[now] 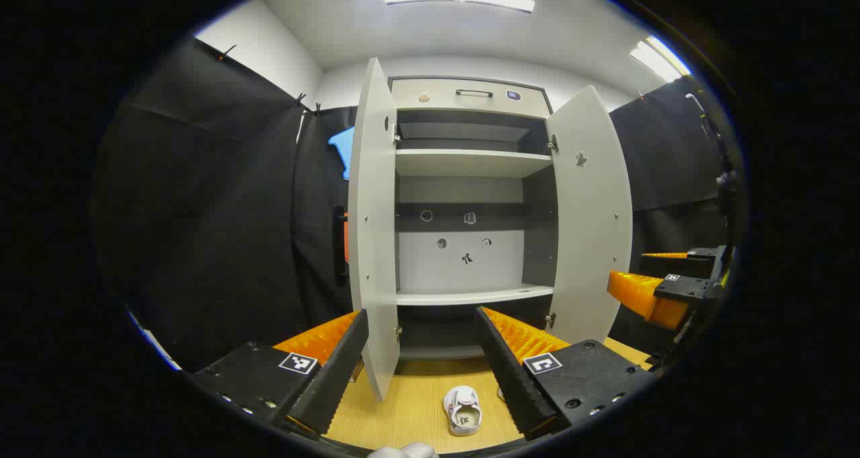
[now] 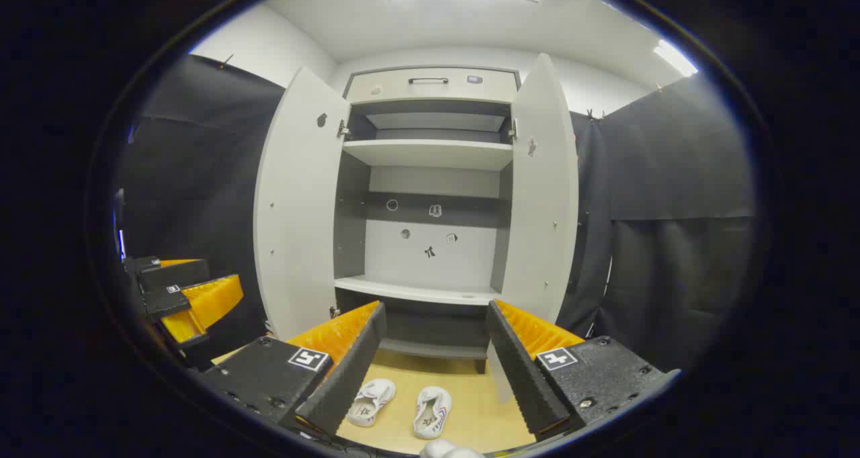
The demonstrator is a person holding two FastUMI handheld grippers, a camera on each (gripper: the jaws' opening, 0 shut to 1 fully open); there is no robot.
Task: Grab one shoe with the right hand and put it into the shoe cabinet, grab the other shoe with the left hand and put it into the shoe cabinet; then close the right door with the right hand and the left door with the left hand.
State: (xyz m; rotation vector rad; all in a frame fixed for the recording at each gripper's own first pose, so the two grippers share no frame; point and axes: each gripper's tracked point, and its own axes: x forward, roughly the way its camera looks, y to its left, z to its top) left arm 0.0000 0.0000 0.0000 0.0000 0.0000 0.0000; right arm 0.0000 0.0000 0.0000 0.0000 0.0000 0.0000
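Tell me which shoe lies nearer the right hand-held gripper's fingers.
The right shoe of the pair, between the right hand-held gripper fingers. The left shoe lies partly behind one finger.

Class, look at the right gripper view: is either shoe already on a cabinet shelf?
No. Both shoes lie on the floor before the open cabinet.

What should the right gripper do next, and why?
Probably lower the right gripper toward one shoe. Both shoes, the other beside it, lie on the floor in front of the open cabinet, and its fingers are open and empty.
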